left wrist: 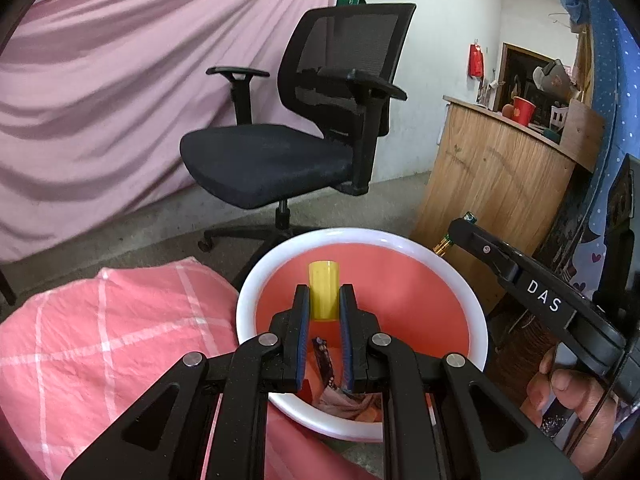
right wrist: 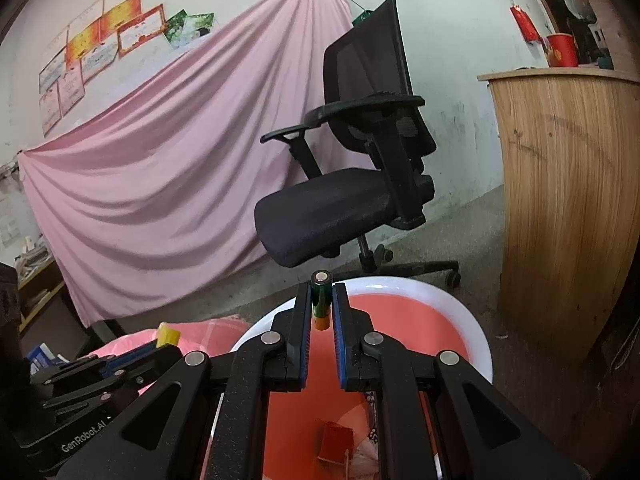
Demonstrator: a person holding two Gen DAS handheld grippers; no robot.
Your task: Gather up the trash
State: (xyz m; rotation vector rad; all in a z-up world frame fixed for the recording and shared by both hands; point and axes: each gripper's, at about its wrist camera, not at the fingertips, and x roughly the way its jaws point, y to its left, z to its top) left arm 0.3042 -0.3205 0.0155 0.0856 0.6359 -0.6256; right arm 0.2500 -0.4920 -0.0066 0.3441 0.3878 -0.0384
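Battery (right wrist: 321, 298) in right hand-held gripper (right wrist: 321, 300)

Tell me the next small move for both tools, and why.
Probably open both tools. The left tool grips a yellow plastic cylinder and the right tool a green battery, both over the white-rimmed red bin that already holds trash, so they should drop in.

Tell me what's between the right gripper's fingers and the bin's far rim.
Nothing: in the right wrist view the battery held there hangs over the bin's bare red wall.

The black linkage hides most trash (left wrist: 344, 398) in the bin (left wrist: 478, 320).
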